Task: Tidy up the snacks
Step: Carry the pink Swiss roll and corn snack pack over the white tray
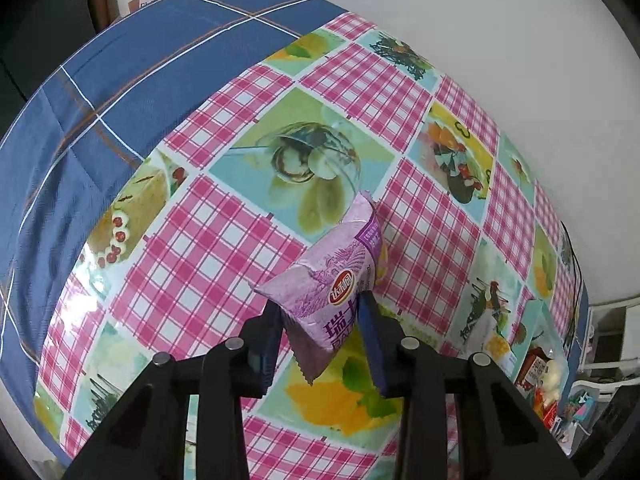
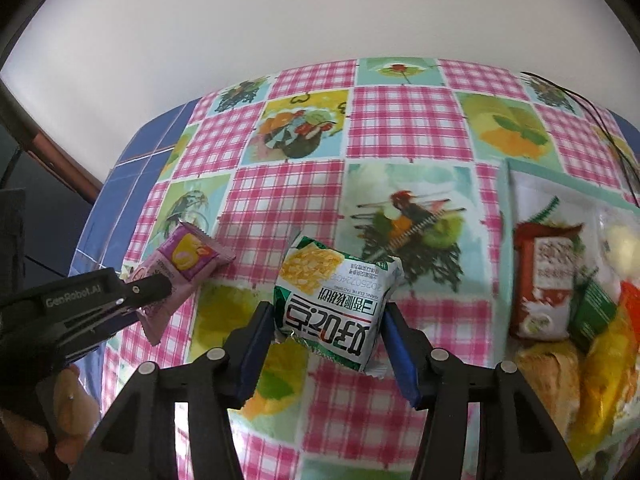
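**Left wrist: purple packet clamped, off the table**

Left gripper [image 1: 322,320] closed on a purple foil snack packet [image 1: 334,276], blue pads [image 1: 370,332] pressing both sides. Packet tilted, far end up, held above the glossy pink-check tablecloth with fruit panels [image 1: 208,264]. Blue plaid bedding [image 1: 132,72] lies beyond the cloth. Pale teal tray of mixed snacks [image 1: 538,360] at right edge, well apart.

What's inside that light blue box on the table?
The light blue box holds snack packets: a red and white one, a green one, and yellow-orange ones. They pile up, so anything underneath is hidden.
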Demonstrator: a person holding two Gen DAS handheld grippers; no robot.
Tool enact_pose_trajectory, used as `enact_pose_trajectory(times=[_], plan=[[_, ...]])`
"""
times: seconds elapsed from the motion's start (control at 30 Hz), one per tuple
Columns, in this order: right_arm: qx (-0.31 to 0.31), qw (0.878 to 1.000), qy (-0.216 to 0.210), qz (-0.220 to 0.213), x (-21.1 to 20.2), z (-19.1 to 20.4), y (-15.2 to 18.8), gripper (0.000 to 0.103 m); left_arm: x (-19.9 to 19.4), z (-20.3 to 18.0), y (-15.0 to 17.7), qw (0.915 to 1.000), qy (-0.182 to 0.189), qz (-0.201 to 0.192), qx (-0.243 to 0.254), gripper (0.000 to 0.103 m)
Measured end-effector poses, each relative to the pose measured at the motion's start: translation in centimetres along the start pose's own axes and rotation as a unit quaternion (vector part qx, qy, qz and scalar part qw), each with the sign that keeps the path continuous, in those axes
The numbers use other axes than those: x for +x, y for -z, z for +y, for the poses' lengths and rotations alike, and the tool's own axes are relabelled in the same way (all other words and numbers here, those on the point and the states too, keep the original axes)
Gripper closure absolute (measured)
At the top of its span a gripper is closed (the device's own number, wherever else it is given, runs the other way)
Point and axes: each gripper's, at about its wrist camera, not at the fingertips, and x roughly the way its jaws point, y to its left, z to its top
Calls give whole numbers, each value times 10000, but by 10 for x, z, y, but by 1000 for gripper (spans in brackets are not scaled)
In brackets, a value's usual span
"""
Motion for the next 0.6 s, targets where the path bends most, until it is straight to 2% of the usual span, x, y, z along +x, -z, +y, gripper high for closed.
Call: enact_pose_trajectory(times=[0.2,0.43,0.53,0.6], plan=[[-9,10000,59,15,-9,-5,9,45,-4,4,1,9999,45,93,107,65],[42,10000,55,53,-7,-8,10,45,2,-3,5,9987,360,303,194,65],[55,9999,70,110,-4,-9,11,45,8,-3,11,9981,298,464,260,63],[22,9998,92,156,-2,-8,13,45,14,-2,14,9974,224,619,289,56]])
